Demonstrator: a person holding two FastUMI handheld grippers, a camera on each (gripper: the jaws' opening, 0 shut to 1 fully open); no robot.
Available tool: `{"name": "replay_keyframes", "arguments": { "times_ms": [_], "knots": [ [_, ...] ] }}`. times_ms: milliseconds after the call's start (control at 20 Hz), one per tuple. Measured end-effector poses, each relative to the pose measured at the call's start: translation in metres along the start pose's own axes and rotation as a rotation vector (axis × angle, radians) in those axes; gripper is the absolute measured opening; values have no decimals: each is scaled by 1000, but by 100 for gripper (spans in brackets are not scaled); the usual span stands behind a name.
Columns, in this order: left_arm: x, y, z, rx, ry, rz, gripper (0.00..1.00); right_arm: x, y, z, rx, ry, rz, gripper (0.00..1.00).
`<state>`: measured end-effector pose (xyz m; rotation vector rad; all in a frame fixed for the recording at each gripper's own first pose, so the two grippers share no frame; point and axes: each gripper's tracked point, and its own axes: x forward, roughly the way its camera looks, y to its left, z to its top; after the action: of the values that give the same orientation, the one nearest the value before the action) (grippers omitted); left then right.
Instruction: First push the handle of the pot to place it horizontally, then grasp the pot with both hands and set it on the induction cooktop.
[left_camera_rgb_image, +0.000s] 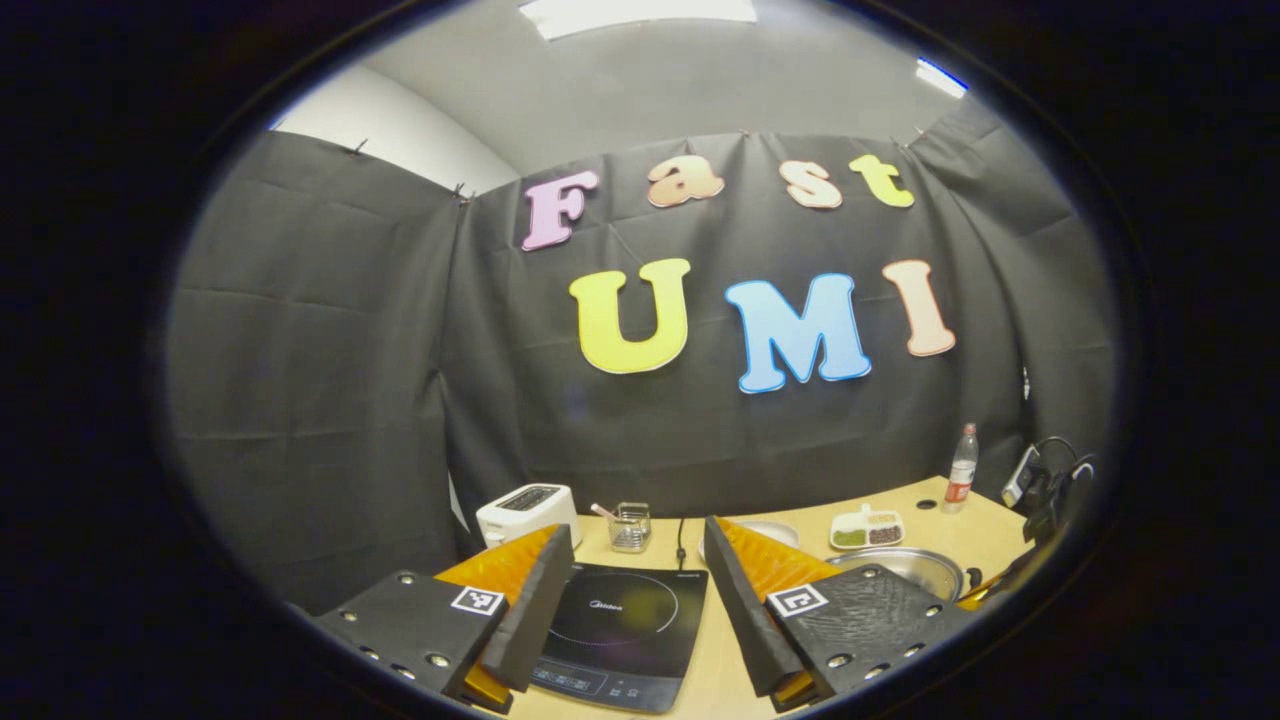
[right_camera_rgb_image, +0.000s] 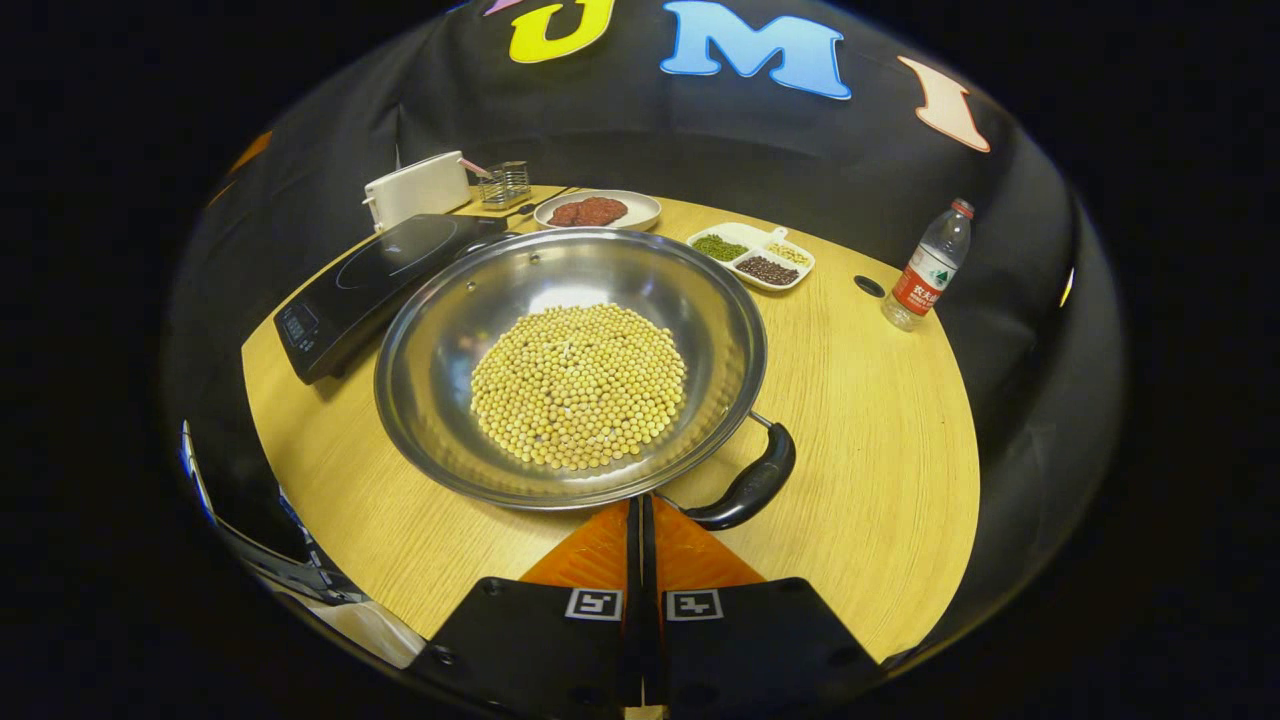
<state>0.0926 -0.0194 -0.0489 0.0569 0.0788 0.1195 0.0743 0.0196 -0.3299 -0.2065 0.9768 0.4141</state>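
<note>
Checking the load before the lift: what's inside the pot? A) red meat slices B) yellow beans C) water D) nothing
B: in the right gripper view the pot holds a round heap of small yellow beans; the red food sits on a separate plate behind the pot.

Left gripper (left_camera_rgb_image: 640, 570) held up above the table, level, pointing forward at the back wall; fingers spread wide apart, nothing between them. Right gripper (right_camera_rgb_image: 640, 515) low, tilted down toward the tabletop; fingers (right_camera_rgb_image: 600, 550) pressed together, only a thin slit between, tips gripping nothing.
</note>
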Motion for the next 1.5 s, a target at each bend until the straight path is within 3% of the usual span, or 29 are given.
{"name": "replay_keyframes", "arguments": {
  "times_ms": [900,1150,1500],
  "knots": [
    [22,-20,-20,20,52,34,80,32,-53,31,46,-2,-43,2],
    [24,-19,-31,19,75,38,80,38,-63,41,69,-24,-84,2],
    [29,-27,-48,0,104,0,77,11,-67,57,114,-119,-123,5]
  ]
}}
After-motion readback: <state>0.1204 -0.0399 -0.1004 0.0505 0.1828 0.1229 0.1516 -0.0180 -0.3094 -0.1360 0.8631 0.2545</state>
